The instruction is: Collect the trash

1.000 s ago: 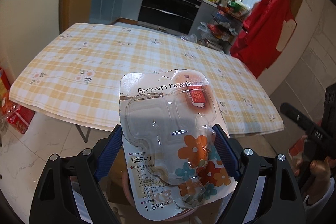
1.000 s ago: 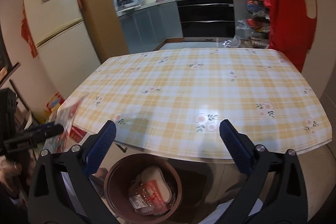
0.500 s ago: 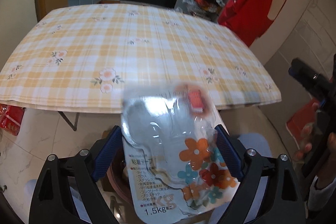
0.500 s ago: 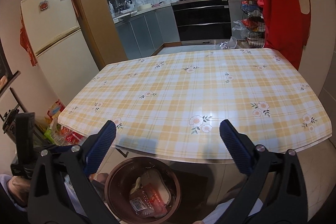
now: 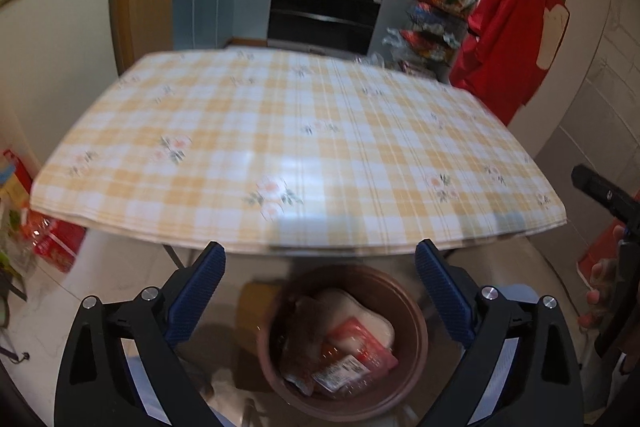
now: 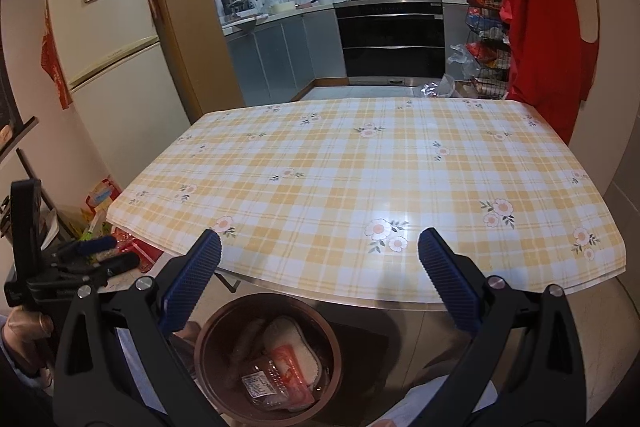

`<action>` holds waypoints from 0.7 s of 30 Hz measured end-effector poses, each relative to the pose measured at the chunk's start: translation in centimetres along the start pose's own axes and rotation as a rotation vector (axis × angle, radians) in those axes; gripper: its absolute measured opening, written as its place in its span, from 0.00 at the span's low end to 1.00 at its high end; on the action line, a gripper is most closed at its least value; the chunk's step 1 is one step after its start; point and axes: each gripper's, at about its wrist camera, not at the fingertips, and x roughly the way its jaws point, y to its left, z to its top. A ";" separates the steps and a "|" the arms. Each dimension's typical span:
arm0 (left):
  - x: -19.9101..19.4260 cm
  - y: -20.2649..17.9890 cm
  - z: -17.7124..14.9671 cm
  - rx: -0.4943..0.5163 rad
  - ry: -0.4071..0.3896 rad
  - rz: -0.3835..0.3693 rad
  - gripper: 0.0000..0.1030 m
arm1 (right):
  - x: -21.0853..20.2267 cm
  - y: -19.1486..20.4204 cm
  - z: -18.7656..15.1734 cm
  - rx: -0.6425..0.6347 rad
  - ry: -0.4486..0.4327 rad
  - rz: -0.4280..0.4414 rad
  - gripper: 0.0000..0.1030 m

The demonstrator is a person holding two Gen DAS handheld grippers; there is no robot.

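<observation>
Item 1: my left claw [image 5: 320,267]. Its jaws had just been opening and stood spread wide, released, with nothing between the blue pads [image 5: 196,291]. It hung above the bin, below the near edge of the desk. The left wrist view was motion-blurred.

Item 2: my right claw [image 6: 320,263]. Jaws spread wide, released, nothing between them; also above the bin at the near edge of the desk.

Item 3: brown round bin [image 5: 416,311], on the floor just in front of the desk, seen between the fingers of both claws. It held the collected trash [image 5: 344,355]: a pale rounded blister pack, and a red and white wrapper with a printed label lying on top. Other pieces underneath could not be told apart.

Item 4: desk [image 6: 360,179], covered by a yellow and white checked cloth with small flower prints.

Item 5: red garment [image 6: 536,27], hanging at the right, beyond the desk.

Item 6: pale fridge [image 6: 108,39], standing at the left wall.

Item 7: black oven [image 6: 392,35], in the kitchen behind the desk.
</observation>
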 end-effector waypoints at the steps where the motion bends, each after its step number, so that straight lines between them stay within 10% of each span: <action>1: -0.5 0.1 0.4 0.002 -0.016 0.007 0.91 | -0.2 0.2 0.2 -0.005 -0.006 0.001 0.95; 21: -13.0 -2.3 7.0 0.139 -0.347 0.067 0.94 | -7.9 4.2 5.8 -0.085 -0.143 -0.113 0.95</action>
